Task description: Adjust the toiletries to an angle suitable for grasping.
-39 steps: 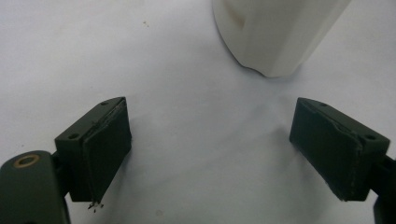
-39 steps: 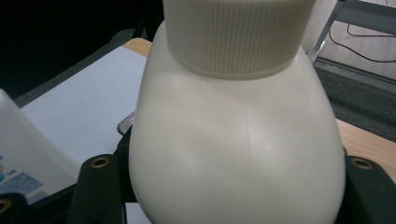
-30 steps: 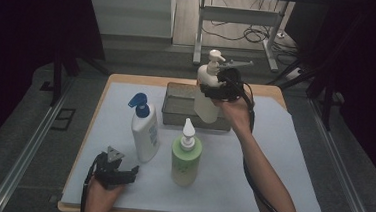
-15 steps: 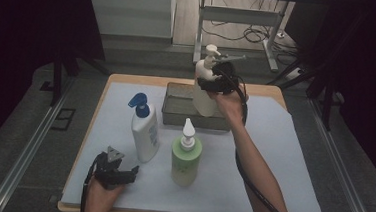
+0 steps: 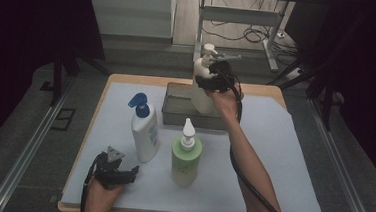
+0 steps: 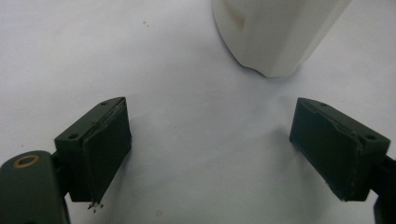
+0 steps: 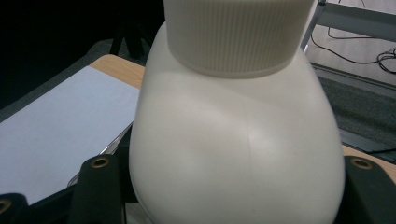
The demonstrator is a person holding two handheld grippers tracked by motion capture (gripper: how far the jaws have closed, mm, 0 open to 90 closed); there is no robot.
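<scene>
Left tongs point(image 5: 130, 172): held low at the near edge of the table, resting on the white sheet point(image 5: 273, 142). Jaws wide apart, nothing between them; in the left gripper view bare sheet lies between the two black pads point(image 6: 105, 144).

Blue-capped bottle point(image 5: 143, 130): white body, blue pump top, upright just ahead of the left tongs. Its rounded base point(image 6: 275, 37) stands just beyond the open jaws in the left gripper view, not touching them.

Green bottle point(image 5: 186, 158): pale green body, white nozzle, upright to the right of the left tongs, near the blue-capped bottle and apart from it.

Grey tray point(image 5: 176, 107): shallow, rectangular, beyond both bottles, directly below the right tongs.

Right tongs point(image 5: 213, 80): held up at the far side of the table, jaws clamped on the cream bottle point(image 5: 204, 94).

Cream bottle: pump top, ribbed collar point(image 7: 238, 37), upright between the right jaws, gripped at its shoulder, with its lower body over the tray. Whether its base touches the tray floor cannot be told.
</scene>
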